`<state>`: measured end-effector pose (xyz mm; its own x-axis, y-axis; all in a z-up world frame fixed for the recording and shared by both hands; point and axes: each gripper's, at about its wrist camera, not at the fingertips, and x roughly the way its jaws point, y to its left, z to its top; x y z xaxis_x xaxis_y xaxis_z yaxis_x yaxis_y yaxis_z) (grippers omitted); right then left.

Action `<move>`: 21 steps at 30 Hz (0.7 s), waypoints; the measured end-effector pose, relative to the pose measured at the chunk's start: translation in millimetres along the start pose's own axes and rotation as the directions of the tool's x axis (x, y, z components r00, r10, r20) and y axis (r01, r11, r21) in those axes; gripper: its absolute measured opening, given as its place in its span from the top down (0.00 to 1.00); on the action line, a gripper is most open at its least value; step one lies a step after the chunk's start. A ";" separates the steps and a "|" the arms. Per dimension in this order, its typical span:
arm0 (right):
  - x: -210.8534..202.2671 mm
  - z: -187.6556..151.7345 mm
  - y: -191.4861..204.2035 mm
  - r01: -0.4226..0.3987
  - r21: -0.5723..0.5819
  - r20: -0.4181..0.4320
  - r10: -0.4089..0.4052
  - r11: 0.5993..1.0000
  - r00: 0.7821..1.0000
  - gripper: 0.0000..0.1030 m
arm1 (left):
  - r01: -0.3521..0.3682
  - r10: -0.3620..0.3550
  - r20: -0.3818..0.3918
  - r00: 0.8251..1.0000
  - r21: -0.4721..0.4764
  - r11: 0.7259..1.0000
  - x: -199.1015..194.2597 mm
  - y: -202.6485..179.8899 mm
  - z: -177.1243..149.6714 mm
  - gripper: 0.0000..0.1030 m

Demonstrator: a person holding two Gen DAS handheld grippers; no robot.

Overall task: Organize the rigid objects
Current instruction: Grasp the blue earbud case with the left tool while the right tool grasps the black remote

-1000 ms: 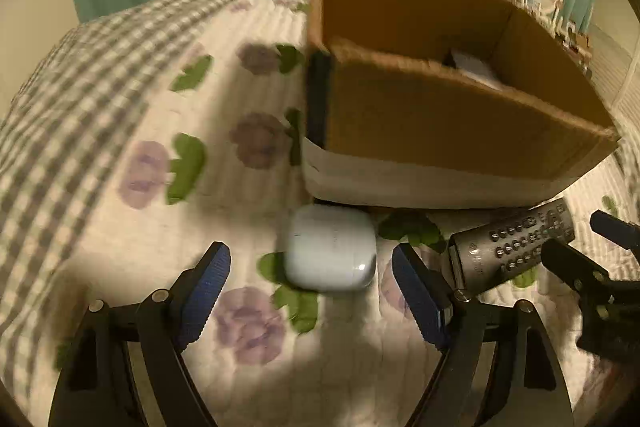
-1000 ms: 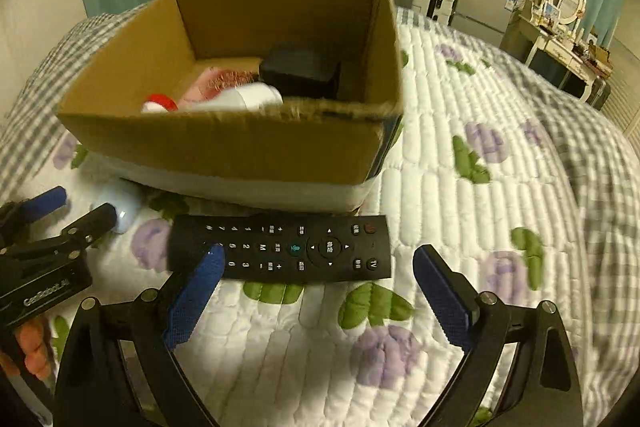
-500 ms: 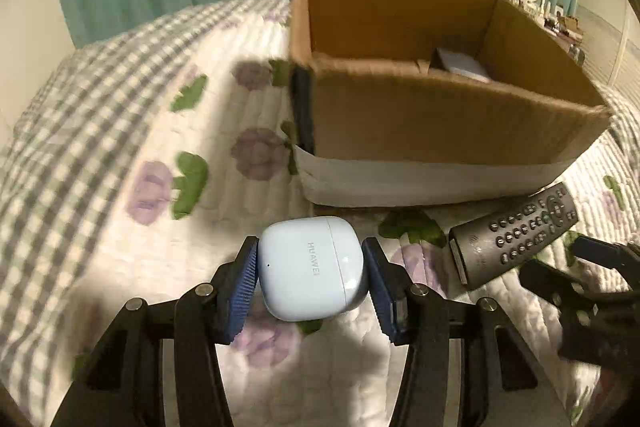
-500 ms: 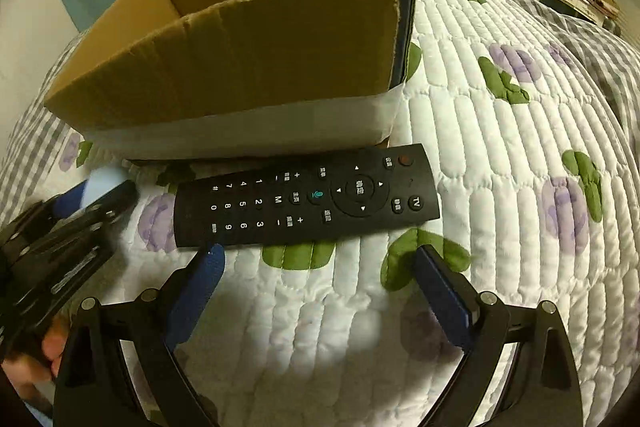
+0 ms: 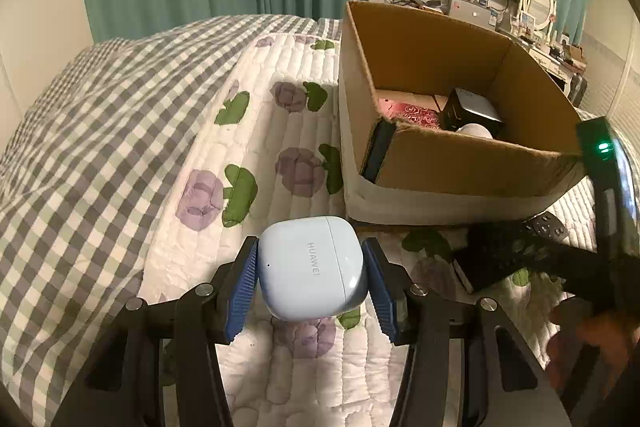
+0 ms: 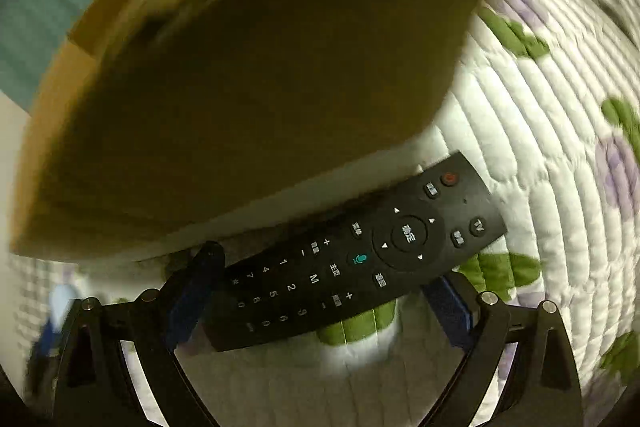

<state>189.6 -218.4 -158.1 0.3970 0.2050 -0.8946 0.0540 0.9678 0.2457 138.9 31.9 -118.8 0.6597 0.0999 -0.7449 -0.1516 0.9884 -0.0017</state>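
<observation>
The left gripper pinches the pale blue, rounded plastic earbud case squarely between its ribbed blue pads, one on each flank, with the case raised off the white quilted bedspread with purple flowers. The open brown cardboard box stands at about two o'clock from the case in the left wrist view, already holding a dark boxy item, something white and rounded, and a red patterned piece. To do this step well, I would carry the case level, lift it clearly above the near cardboard wall before crossing, and loosen the pads only once it hangs low inside an open patch of floor, since the smooth shell could slip or tumble. In the right wrist view, the right gripper straddles the long black plastic remote control with white-marked buttons, which lies slanted toward two o'clock against the box's base; its pads sit at the remote's edges, but blur leaves me unable to tell whether they bite. It should grip across the narrow width, near the middle.
</observation>
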 end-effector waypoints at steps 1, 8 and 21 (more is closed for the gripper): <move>3.5 -1.4 8.1 0.042 -0.047 0.009 -0.041 0.998 0.999 0.07 | 0.004 -0.004 -0.004 1.000 -0.003 1.000 0.3 0.9 -0.6 0.49; -5.9 -23.6 22.3 0.102 -0.213 0.054 -0.093 0.972 0.994 0.38 | 0.031 -0.031 -0.009 0.999 0.007 0.999 -7.3 -2.5 -3.8 0.49; -71.7 -63.4 -31.5 0.054 -0.272 0.054 -0.041 0.961 0.998 0.81 | 0.070 -0.070 0.012 0.997 0.040 0.997 -53.7 -20.6 -11.8 0.49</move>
<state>101.3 -254.3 -125.4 0.4433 0.1569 -0.8825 -0.1755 0.9807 0.0862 97.9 4.8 -86.6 0.6773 0.0313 -0.7350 -0.0756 0.9968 -0.0272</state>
